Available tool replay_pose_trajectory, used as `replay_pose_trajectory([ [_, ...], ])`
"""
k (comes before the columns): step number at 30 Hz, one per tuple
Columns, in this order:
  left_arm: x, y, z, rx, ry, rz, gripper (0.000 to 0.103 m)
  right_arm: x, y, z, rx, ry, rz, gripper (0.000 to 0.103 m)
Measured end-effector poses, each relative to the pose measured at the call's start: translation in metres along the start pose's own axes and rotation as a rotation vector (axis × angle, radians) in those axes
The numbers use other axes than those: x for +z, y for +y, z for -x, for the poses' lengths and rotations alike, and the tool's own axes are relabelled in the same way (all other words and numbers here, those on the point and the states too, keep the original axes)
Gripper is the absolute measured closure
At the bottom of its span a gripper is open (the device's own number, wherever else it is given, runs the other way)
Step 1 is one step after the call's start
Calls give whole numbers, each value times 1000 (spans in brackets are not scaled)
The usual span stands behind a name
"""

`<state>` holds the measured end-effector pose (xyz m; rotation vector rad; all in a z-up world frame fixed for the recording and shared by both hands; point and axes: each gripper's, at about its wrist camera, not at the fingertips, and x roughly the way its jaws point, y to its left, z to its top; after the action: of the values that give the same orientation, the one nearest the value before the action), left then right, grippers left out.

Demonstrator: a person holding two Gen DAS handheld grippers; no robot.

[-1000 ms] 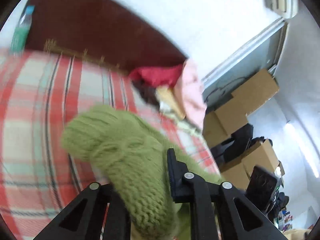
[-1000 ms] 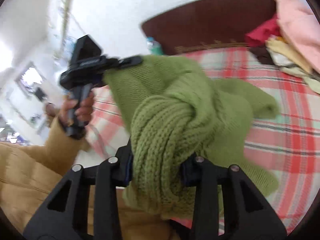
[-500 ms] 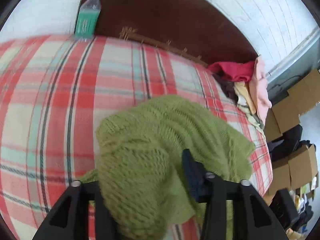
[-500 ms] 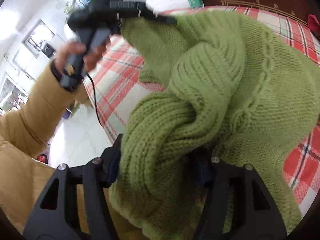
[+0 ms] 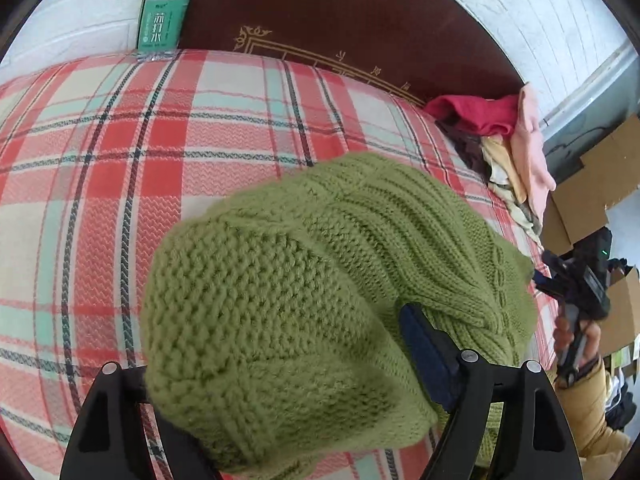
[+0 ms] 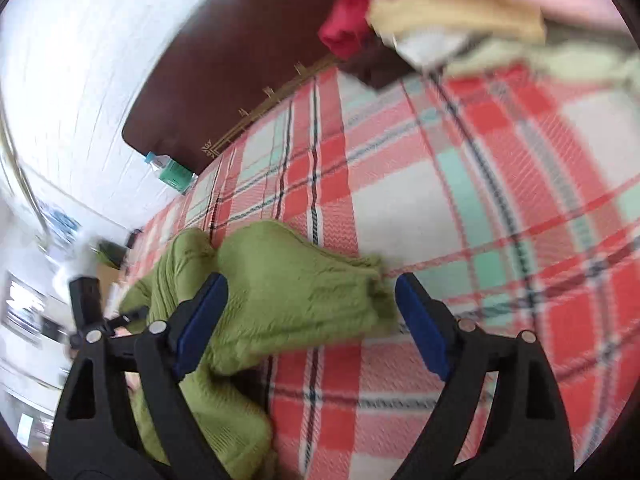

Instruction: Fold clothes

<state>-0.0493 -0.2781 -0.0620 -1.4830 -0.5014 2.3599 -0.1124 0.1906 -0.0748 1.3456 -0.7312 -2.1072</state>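
Plaid bed [image 5: 120, 168], tongs [image 6: 308, 316] tilted over sweater [image 6: 292, 292]

Bright, even daylight fills both views, shadows soft and faint. Left wrist view is crisp: the knit of the green sweater [image 5: 304, 300] reads stitch by stitch. Right wrist view smears with motion blur, worst across the clothes pile [image 6: 440, 12] and the wall. Fisheye bending curves the bed [image 5: 120, 160]; dark vignette rings every corner.

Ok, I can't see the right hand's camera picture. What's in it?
A green knitted sweater lies between the open right gripper, whose jaws have just been opening. Under it is a plaid bed cover, with a clothes pile behind.
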Motion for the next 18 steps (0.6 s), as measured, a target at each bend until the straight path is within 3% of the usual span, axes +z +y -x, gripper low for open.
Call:
replay_pose_trajectory([
  [4, 1, 2, -2, 0, 2, -10, 25, 10, 11, -41, 102, 84, -6, 16],
  [5, 1, 2, -3, 2, 2, -14, 27, 11, 15, -46, 137, 107, -3, 27],
  [6, 1, 1, -3, 11, 2, -23, 37, 12, 19, -50, 174, 132, -1, 54],
  [7, 2, 0, -3, 21, 3, -32, 47, 13, 23, -55, 212, 157, 1, 66],
  [8, 3, -1, -3, 22, 2, -37, 52, 15, 29, -56, 179, 155, 39, 78],
  [9, 5, -1, -2, 21, 1, -42, 60, 17, 36, -57, 139, 150, 81, 81],
  [10, 8, -3, 0, 15, -7, -44, 68, 21, 42, -49, 124, 111, 107, 82],
  [12, 16, -7, 6, 2, -25, -47, 76, 29, 54, -32, 99, 28, 154, 85],
  [18, 47, -22, 23, -48, -93, -60, 84, 50, 63, 59, -2, -311, 253, 87],
])
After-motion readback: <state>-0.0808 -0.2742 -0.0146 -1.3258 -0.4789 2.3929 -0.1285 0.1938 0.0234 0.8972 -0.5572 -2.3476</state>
